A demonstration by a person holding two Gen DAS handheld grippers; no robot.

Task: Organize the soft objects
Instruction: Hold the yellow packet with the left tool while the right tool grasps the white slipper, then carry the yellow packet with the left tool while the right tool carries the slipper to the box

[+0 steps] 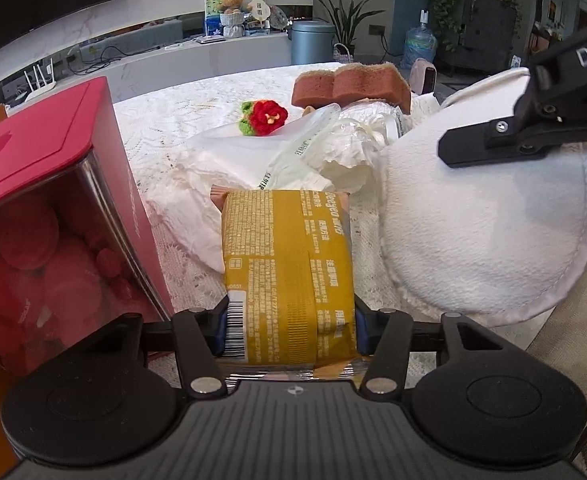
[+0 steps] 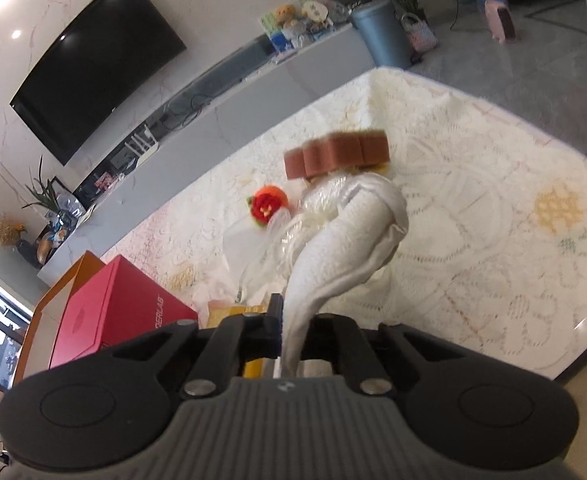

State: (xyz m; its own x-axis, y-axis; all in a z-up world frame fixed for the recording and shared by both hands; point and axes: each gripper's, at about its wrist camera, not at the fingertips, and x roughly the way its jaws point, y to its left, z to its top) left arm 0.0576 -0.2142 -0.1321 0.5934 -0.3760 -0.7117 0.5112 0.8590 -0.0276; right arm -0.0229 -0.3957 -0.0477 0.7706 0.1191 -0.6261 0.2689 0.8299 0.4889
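Observation:
My left gripper [image 1: 287,330] is shut on a yellow tissue pack [image 1: 287,264], held low over the lace-covered table [image 1: 173,120]. My right gripper [image 2: 293,330] is shut on a white fluffy pad [image 2: 345,248] and lifts it above the table; the pad [image 1: 485,224] and the right gripper's fingers [image 1: 493,140] show at the right of the left wrist view. A pile of white wipes and crumpled plastic [image 1: 293,156], a red crocheted flower [image 1: 267,117] and a brown sponge [image 1: 349,84] lie farther back. The flower [image 2: 267,205] and sponge [image 2: 335,154] also show in the right wrist view.
A red box with a clear window [image 1: 49,216] stands at the left beside an orange box [image 2: 59,292]. Beyond the table are a TV cabinet [image 2: 221,120], a TV [image 2: 93,64], a blue bin [image 1: 312,42] and plants. The table edge [image 2: 573,364] runs at the right.

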